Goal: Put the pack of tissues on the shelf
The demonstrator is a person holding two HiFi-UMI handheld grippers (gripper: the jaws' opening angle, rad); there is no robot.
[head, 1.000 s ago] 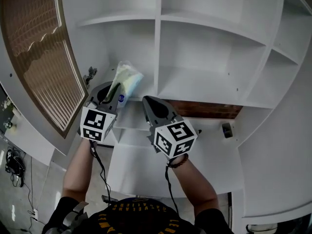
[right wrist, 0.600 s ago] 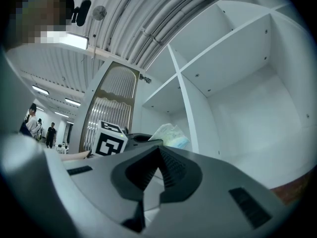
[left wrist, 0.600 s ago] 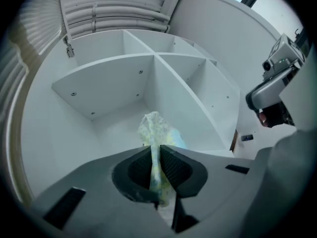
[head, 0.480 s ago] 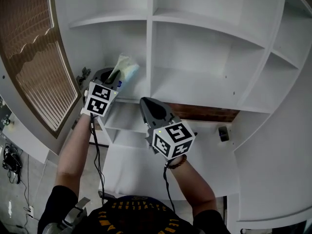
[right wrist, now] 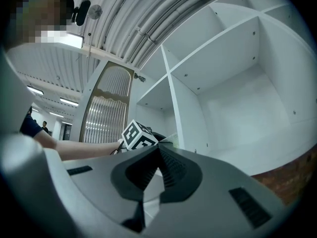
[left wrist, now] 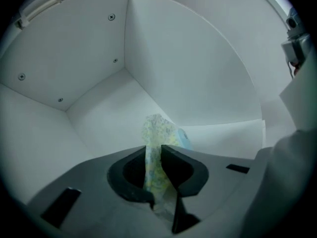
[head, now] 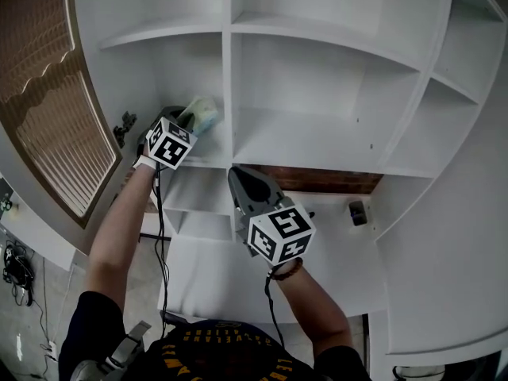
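Pale yellow-green soft plastic tissue pack (left wrist: 159, 133) sticks forward out of the left gripper (left wrist: 154, 152), whose jaws clamp its near edge, inside the left compartment of the white cubby shelf unit (head: 317, 145). Right gripper (right wrist: 157, 151) sits outside, below that compartment, jaws together on nothing.

head view looks steeply down at the shelf (head: 302, 137); left gripper view sits close inside a left compartment; right gripper view faces that shelf from farther back.

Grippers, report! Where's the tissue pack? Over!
Left gripper shut on tissues, inside a shelf bay. Right gripper shut, empty. Nothing blocking.
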